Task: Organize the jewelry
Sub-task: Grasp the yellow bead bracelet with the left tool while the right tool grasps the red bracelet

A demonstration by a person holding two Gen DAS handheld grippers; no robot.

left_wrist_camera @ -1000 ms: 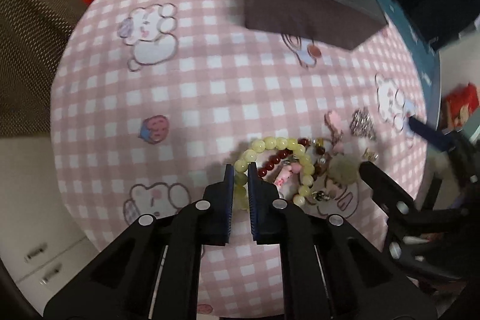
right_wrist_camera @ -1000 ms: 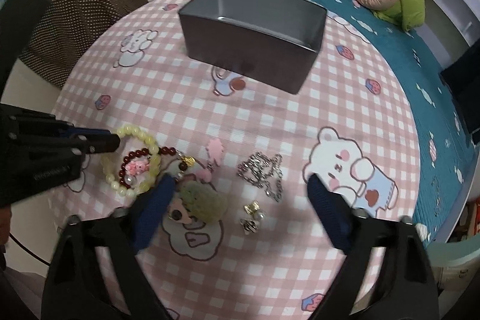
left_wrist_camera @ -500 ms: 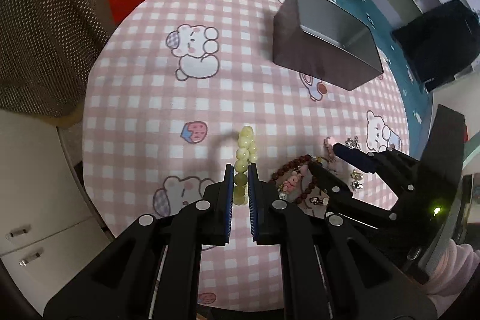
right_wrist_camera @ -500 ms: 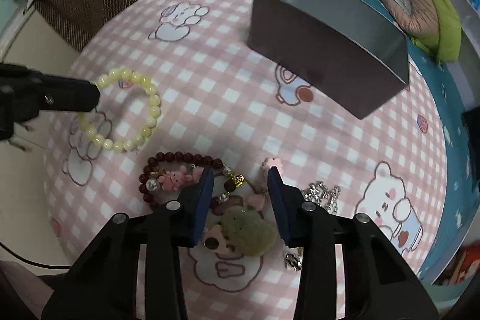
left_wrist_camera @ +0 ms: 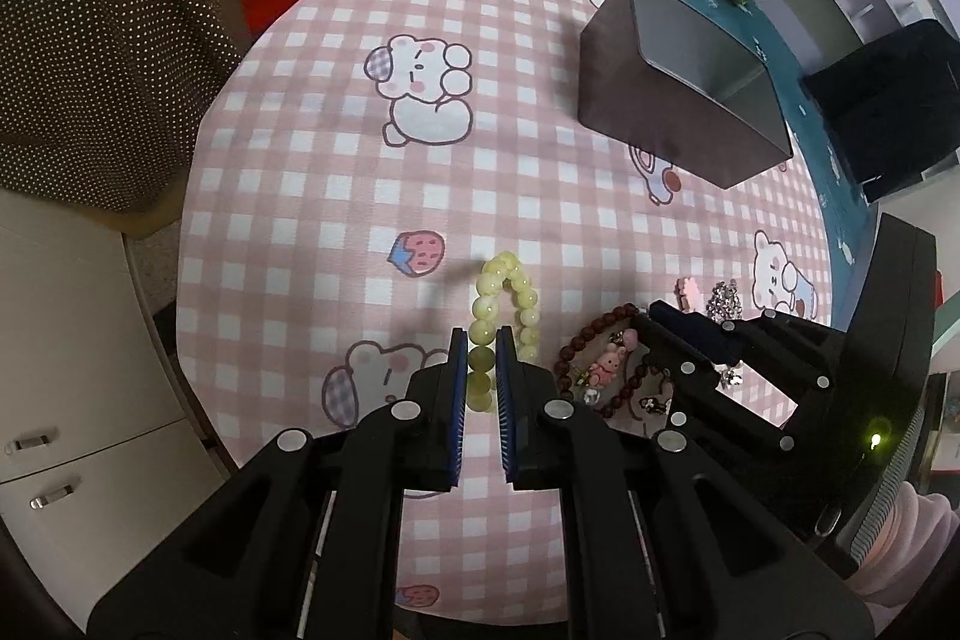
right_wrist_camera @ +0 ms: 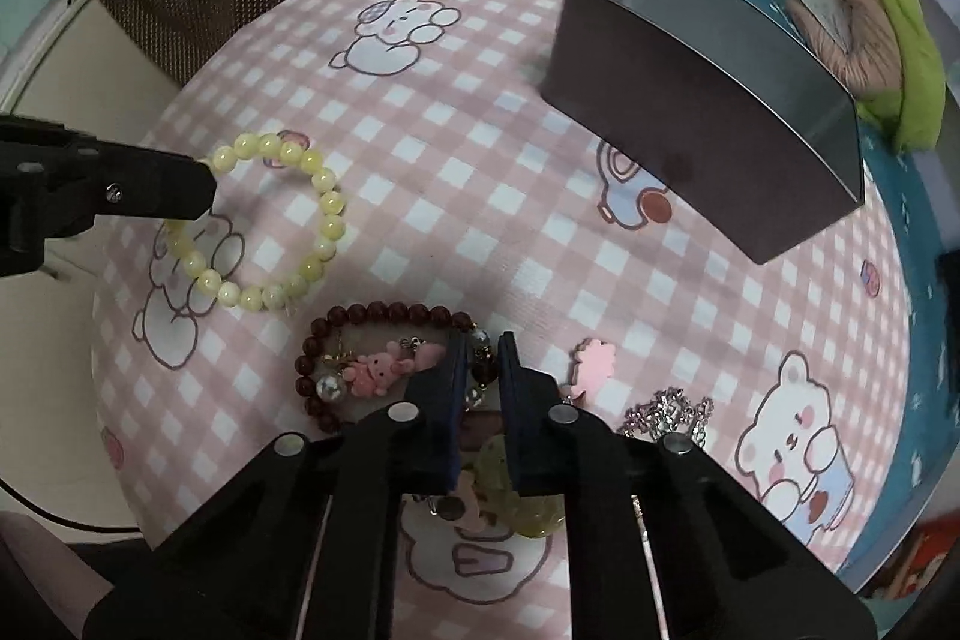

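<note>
A: Starting at the left: the left gripper has its jaws nearly together, pinching the yellow bead bracelet by a few beads; the rest of the loop hangs free above the pink checked tablecloth, clear of the other pieces.

B: Then I'd carry it high and slow; a pinch on round beads can slip, so keep the squeeze steady and let the loop hang before moving toward the box.

A: Further right, the right gripper has its jaws narrowed around the dark red bead bracelet, which lies on the cloth with its pink bunny charm; I cannot tell whether the grip is firm yet.

B: Close fully before lifting, I'd say; the charm may snag the greenish pendant nearby.

A: Rightmost, the grey metal box stands open and well apart from the jewelry; what shows of its inside looks bare, though the near wall hides much of the floor.
</note>
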